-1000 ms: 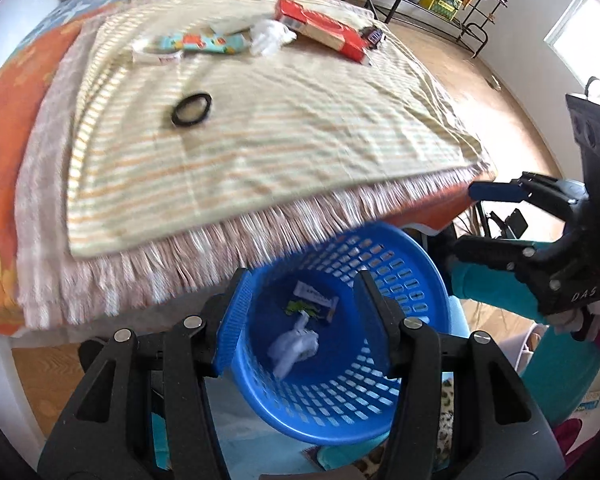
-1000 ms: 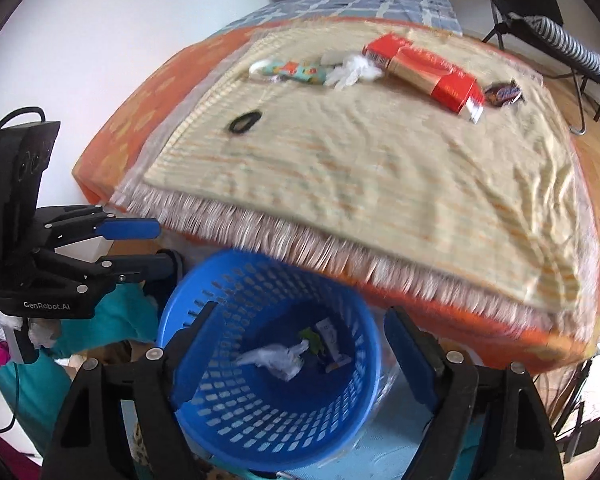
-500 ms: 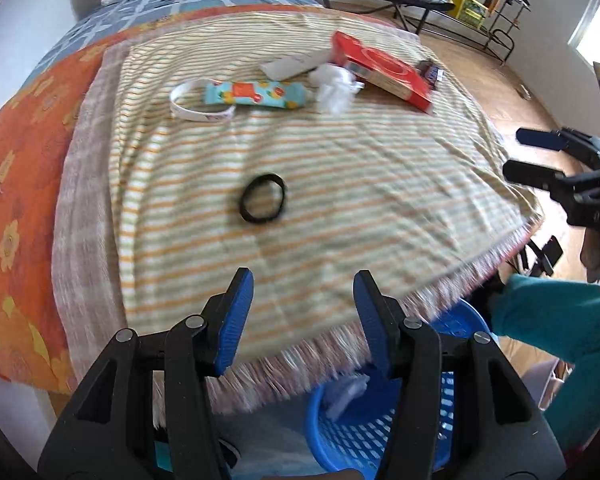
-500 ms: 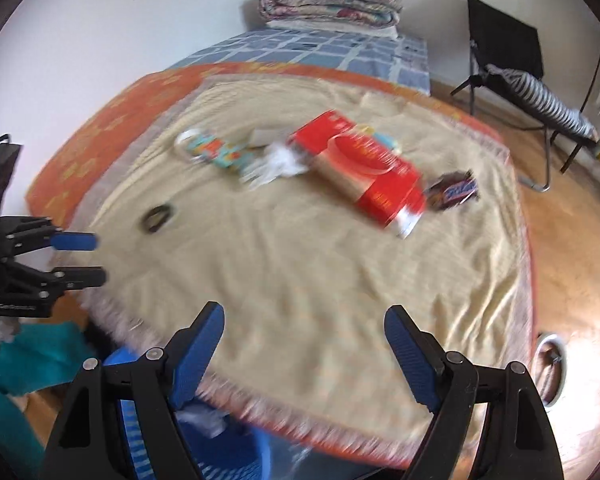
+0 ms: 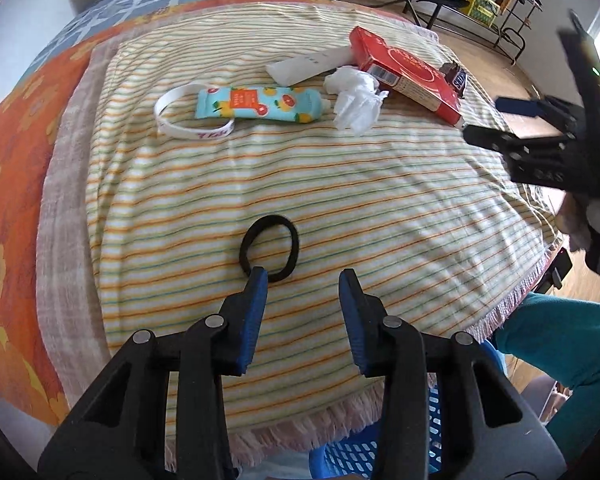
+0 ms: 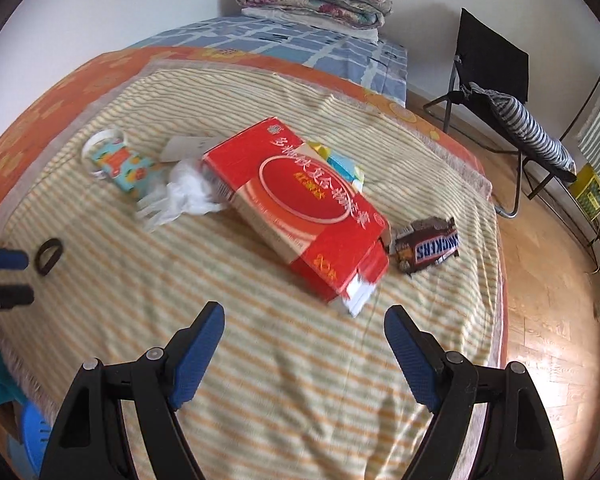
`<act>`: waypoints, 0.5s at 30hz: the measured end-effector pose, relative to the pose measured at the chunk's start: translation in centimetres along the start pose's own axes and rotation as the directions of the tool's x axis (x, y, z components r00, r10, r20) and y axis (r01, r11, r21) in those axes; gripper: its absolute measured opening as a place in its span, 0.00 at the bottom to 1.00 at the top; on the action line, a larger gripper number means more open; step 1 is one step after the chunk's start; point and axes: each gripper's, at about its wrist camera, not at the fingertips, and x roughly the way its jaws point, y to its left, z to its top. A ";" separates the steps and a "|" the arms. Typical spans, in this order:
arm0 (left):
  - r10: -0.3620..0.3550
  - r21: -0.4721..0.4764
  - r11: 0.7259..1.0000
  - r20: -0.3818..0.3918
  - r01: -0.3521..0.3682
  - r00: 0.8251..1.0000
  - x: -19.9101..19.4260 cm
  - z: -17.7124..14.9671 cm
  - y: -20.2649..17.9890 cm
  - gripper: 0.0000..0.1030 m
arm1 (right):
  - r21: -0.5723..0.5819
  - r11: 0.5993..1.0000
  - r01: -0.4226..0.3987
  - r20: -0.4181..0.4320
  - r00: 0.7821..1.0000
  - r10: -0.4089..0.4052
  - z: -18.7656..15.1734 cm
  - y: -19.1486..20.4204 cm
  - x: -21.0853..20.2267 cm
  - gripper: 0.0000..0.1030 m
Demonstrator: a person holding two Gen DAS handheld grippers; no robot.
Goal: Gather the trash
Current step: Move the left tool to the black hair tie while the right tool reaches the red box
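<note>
Right wrist view: right gripper (image 6: 304, 344) gapes wide, empty, over the blanket (image 6: 260, 380). Red box (image 6: 296, 208) lies at 12 o'clock, long axis running 10 to 4. Left gripper (image 5: 302, 292), half-open and empty, sits farther off.

1 red box (image 6: 296, 208), 1 candy bar (image 6: 428, 245), 1 tissue (image 5: 356, 100), 2 tubes (image 5: 260, 105), 1 hair tie (image 5: 269, 248)

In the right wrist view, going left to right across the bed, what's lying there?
Black hair tie → white wristband → fruit-print tube → crumpled tissue → red box → Snickers wrapper.
</note>
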 end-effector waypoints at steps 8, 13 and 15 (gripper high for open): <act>0.034 0.034 0.999 -0.023 -0.034 0.999 1.6 1.1 -0.8 0.37 | -0.120 0.988 0.101 0.004 0.995 -0.101 1.5 2.0 3.0 0.82; 0.053 0.035 0.998 -0.042 -0.051 0.998 2.9 1.4 -0.4 0.35 | -0.185 0.965 0.184 0.038 0.983 -0.180 2.4 2.9 4.4 0.82; 0.051 0.046 0.998 -0.038 -0.050 0.998 3.0 1.5 -0.3 0.35 | -0.196 0.959 0.203 0.044 0.979 -0.198 2.7 3.0 5.0 0.82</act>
